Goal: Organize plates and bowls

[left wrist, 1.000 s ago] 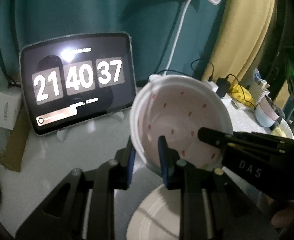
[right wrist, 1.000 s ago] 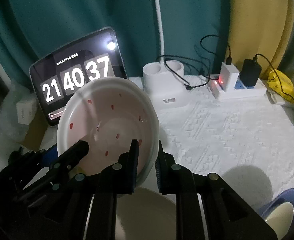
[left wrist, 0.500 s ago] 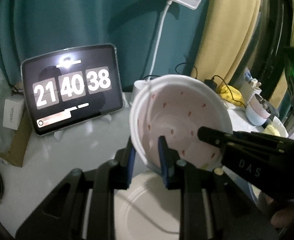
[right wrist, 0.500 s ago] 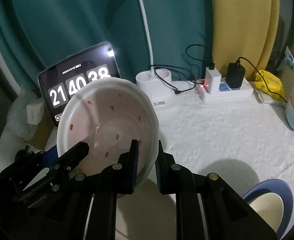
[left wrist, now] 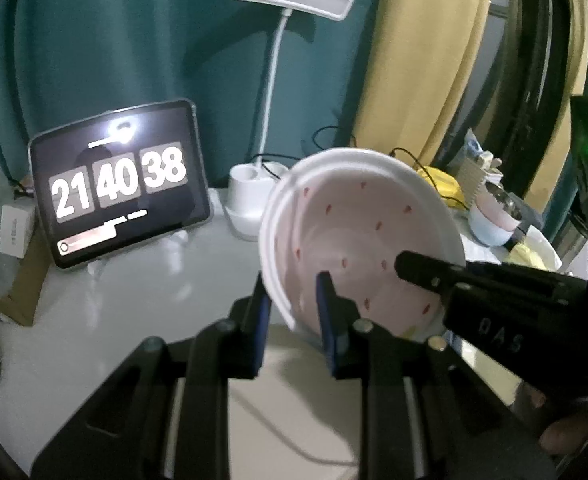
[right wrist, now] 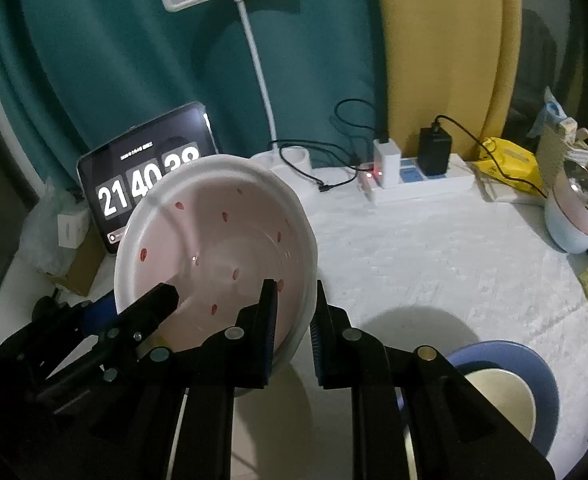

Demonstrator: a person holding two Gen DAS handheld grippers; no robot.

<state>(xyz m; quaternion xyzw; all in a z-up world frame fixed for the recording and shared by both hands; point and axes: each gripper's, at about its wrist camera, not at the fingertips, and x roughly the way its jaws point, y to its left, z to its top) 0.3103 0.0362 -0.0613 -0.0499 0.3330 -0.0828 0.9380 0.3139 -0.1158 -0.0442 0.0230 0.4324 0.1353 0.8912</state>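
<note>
Bowl (left wrist: 358, 240) being gripped by left gripper (left wrist: 292, 312) and right gripper (right wrist: 294, 316), risking rim slipping if tilted.

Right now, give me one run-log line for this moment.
left tongs: shut on spotted bowl rim | right tongs: shut on opposite rim | bowl: off the table, tilted | below: cream plate

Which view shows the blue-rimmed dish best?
The right wrist view: the blue-rimmed dish sits on the table at lower right, its rim and cream inside mostly visible, partly cut by the right gripper's arm. The left wrist view does not show it.
</note>
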